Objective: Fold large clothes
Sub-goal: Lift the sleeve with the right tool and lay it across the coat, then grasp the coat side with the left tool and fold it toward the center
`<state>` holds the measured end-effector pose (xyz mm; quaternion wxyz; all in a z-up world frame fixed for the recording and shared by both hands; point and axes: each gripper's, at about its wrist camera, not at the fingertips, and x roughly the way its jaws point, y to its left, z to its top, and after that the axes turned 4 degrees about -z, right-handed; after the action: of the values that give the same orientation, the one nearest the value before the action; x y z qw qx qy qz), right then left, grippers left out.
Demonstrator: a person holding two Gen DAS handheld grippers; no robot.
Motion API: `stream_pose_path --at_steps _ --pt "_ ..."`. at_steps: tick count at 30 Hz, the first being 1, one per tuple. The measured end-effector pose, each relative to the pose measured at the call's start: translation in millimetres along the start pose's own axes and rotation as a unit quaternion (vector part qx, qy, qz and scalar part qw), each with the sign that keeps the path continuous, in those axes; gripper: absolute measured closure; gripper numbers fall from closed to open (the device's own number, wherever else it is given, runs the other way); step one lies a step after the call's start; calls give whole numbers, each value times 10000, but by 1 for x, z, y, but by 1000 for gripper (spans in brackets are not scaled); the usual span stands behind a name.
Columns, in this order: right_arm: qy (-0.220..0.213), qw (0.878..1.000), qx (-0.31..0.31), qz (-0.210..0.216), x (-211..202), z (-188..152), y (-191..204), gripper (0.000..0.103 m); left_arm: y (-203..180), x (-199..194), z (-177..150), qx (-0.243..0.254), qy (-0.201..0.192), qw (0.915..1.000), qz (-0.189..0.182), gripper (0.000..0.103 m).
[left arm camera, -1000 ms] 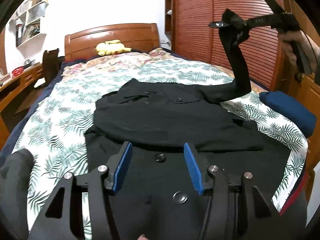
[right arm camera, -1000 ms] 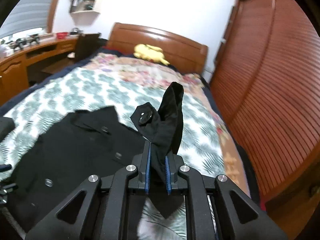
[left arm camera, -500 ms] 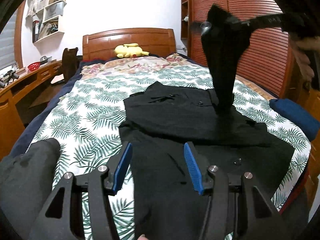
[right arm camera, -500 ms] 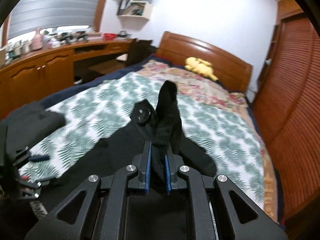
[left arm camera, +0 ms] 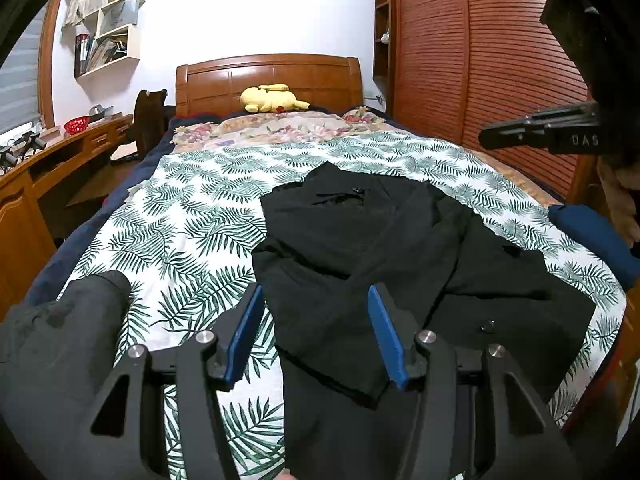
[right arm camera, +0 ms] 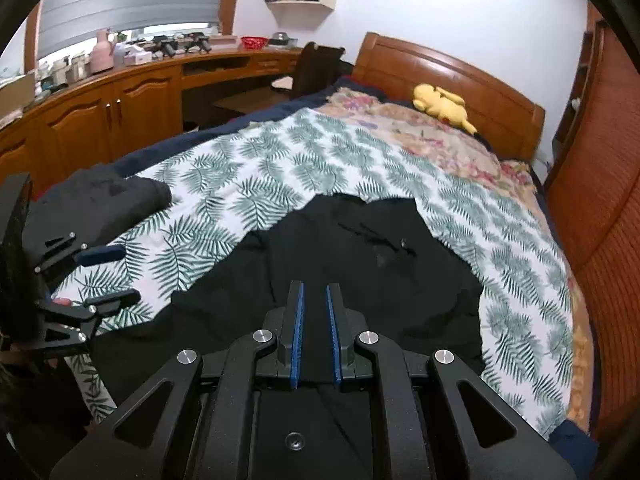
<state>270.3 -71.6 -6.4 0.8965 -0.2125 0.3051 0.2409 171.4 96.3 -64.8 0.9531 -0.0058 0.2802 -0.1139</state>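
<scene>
To the left of the left gripper [left arm camera: 316, 328] a bundle of dark grey clothing [left arm camera: 60, 340] lies on the leaf-print bedspread [left arm camera: 180, 240], just beside the gripper's left finger. The left gripper is held with its blue pads well apart and nothing between them. It hovers over the near edge of the black coat [left arm camera: 400, 248], with the left pad above the bedspread and the right pad above the cloth. The coat lies ahead of this gripper and to its right, partly folded, with one layer laid across its body and a button showing near the right finger. Far ahead, a yellow soft toy [left arm camera: 272, 98] rests against the wooden headboard [left arm camera: 268, 76]. To the right of the coat a blue cushion [left arm camera: 592, 236] sits at the bed's edge, and above it the right gripper [left arm camera: 540, 132] juts in from the side. In the right wrist view the left gripper [right arm camera: 120, 276] shows at the far left, over the bedspread. The right gripper [right arm camera: 315, 332] points down at the middle of the coat [right arm camera: 360, 264]. Its pads are drawn nearly together, with only a narrow slit between them, and that slit is too dark to tell whether cloth is caught in it.
</scene>
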Motion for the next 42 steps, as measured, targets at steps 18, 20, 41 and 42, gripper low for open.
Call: stream_pose_path --at_steps 18,20,41,42 --pt "481 9957 789 85 43 -104 -40 53 -16 31 -25 14 680 9977 -81 50" --pt "610 9944 862 16 48 -122 -48 53 -16 33 -31 -143 816 9963 -237 50" --pt "720 9858 1481 -323 63 -235 -92 50 -34 42 -52 -105 1107 9929 -428 71" --pt "696 9856 1507 -313 63 -235 -92 50 -35 42 -53 -70 1135 9926 -415 71"
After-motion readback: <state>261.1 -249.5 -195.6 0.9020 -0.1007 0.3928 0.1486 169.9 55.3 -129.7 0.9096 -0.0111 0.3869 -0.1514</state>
